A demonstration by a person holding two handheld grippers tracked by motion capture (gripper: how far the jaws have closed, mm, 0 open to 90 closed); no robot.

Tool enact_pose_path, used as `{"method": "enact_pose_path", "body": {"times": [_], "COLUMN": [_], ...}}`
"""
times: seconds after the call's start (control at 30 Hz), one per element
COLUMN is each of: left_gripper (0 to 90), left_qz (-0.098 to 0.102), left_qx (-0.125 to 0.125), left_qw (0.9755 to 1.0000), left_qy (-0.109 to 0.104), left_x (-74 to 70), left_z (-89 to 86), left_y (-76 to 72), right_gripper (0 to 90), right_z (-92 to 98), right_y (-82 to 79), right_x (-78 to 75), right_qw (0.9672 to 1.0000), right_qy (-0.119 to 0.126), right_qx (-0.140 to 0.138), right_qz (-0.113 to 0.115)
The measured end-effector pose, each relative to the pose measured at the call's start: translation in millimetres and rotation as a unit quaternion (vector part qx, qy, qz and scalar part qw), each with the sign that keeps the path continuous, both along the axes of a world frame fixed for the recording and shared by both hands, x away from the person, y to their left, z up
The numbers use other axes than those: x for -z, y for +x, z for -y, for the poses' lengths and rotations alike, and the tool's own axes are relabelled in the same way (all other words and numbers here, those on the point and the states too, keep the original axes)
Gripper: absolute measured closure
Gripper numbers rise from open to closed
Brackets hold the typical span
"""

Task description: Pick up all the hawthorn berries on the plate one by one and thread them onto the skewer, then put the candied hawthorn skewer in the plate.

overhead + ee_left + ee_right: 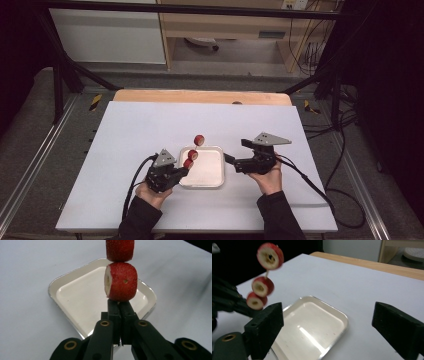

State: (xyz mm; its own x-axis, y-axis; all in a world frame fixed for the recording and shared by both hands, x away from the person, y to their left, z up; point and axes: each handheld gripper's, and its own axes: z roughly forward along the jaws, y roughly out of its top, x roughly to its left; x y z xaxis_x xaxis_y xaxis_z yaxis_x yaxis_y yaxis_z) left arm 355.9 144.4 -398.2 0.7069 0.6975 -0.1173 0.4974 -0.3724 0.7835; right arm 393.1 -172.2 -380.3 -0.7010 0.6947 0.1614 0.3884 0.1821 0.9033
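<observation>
Three red, strawberry-like slices (pixel 192 154) sit in a row on a thin stick that slants up over a white square tray (pixel 207 169). My left gripper (pixel 183 171) is shut on the stick's lower end at the tray's left edge. In the left gripper view the jaws meet right under the nearest slice (pixel 122 282), and the tray (pixel 75 297) lies beyond. My right gripper (pixel 234 151) is just right of the tray, open with nothing between its fingers. The right gripper view has the slices (pixel 262 286) at upper left and the tray (pixel 342 316) below.
The tray rests near the middle of a white tabletop (pixel 150 125). A wooden strip (pixel 200 96) runs along the table's far edge. Black cables (pixel 310 182) trail from both grippers toward the front and right. Dark frame bars (pixel 65 70) stand at the back corners.
</observation>
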Motion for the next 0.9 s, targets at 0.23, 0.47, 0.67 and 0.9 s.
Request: {"method": "enact_pose_path", "body": {"times": [0.23, 0.47, 0.67, 0.9], "left_gripper": [88.5, 88.3, 88.2, 88.2], "left_qz": [-0.012, -0.033, -0.046, -0.088], "left_qx": [-0.001, 0.001, 0.001, 0.000], "left_qw": [0.9997, 0.9988, 0.9978, 0.9930], "left_qy": [0.021, 0.037, 0.048, 0.079], "left_x": [-1.2, -0.9, 0.3, 8.1], "left_z": [-4.3, -1.6, 1.7, 10.9], "left_y": [7.0, 14.7, 18.5, 27.3], "right_gripper": [3.6, 0.7, 0.6, 0.6], "right_z": [31.5, 57.0, 70.9, 78.9], "right_y": [-5.8, -13.7, -20.1, -23.1], "right_x": [21.3, 41.8, 49.8, 56.1], "right_qw": [0.9991, 0.9972, 0.9958, 0.9944], "right_qy": [-0.040, -0.067, -0.083, -0.095], "right_qx": [0.010, 0.016, 0.018, 0.026], "right_qz": [-0.010, -0.030, -0.034, -0.037]}}
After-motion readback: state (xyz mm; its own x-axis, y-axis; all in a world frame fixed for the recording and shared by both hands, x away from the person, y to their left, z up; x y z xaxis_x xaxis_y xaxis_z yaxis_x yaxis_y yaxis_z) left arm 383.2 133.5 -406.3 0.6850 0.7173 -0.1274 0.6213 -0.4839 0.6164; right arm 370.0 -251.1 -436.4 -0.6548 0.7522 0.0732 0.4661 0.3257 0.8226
